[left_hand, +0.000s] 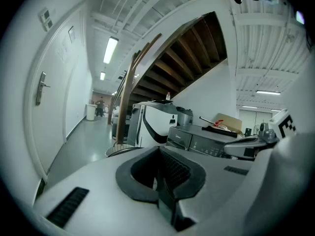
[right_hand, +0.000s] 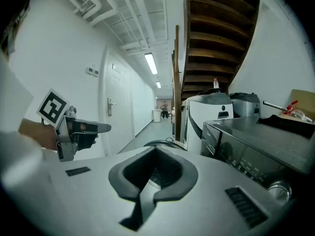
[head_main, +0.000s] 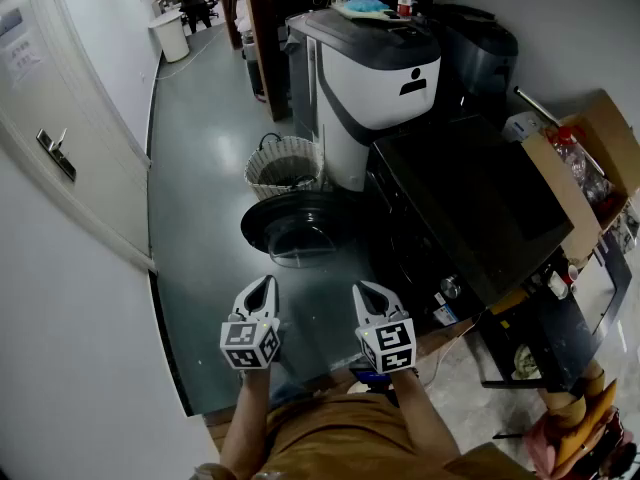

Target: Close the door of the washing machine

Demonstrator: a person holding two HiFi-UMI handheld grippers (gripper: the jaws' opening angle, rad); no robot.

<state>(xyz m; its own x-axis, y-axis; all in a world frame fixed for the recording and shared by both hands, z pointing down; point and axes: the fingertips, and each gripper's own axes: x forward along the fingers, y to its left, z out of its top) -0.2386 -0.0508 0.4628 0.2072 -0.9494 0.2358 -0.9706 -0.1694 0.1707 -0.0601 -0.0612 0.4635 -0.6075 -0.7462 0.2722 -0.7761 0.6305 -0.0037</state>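
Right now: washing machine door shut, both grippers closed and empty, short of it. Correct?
No. The washing machine door is open, swung out over the floor near the wicker basket; the head view shows it. The left gripper and right gripper are closed and empty, short of it.

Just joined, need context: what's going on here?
A person holds the left gripper and right gripper side by side, fingers shut and empty, next to the dark washing machine. Its round door hangs wide open over the floor, near a basket. Neither gripper touches the door; closing is not yet begun.
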